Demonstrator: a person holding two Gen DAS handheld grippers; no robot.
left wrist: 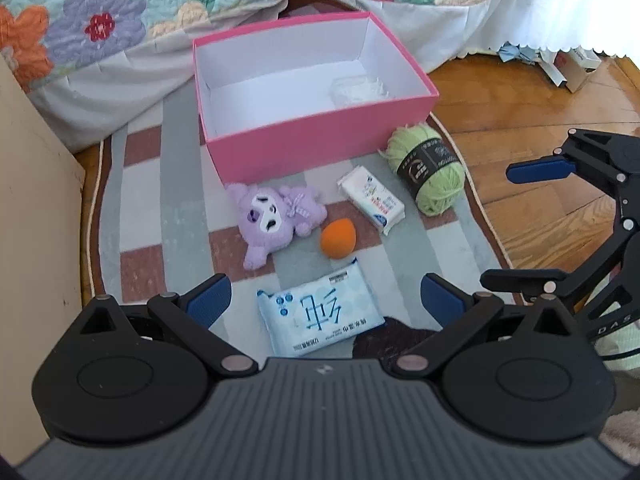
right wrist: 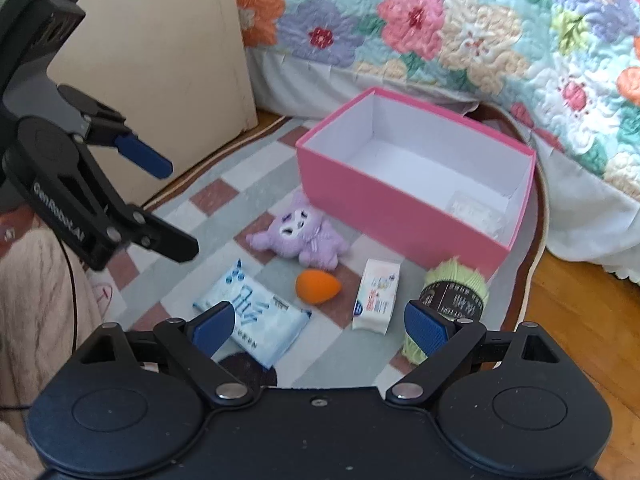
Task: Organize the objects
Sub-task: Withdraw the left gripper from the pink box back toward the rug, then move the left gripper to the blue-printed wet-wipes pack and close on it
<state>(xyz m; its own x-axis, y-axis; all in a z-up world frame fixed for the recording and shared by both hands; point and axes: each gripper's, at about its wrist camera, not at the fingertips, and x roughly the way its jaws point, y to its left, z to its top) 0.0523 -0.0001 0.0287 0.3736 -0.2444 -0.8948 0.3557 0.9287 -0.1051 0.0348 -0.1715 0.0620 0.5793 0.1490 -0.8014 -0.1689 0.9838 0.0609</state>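
A pink box (left wrist: 320, 148) (right wrist: 384, 216) stands open on the checked rug, with a clear packet (left wrist: 358, 88) (right wrist: 474, 212) inside. In front of it lie a purple plush (left wrist: 276, 216) (right wrist: 304, 236), an orange egg-shaped sponge (left wrist: 338, 238) (right wrist: 318, 286), a white tissue pack (left wrist: 372, 198) (right wrist: 378, 296), green yarn (left wrist: 432, 170) (right wrist: 456, 296) and a blue wet-wipes pack (left wrist: 320, 314) (right wrist: 256, 320). My left gripper (left wrist: 326, 304) (right wrist: 172, 208) is open and empty above the wipes. My right gripper (right wrist: 320, 328) (left wrist: 516, 224) is open and empty over the rug's near side.
A bed with a floral quilt (left wrist: 160, 8) (right wrist: 440, 24) lies behind the box. A beige cabinet (left wrist: 32, 200) (right wrist: 160, 60) stands at the left. Wooden floor (left wrist: 520, 120) surrounds the rug (left wrist: 180, 216), with boxes (left wrist: 560, 64) under the bed skirt.
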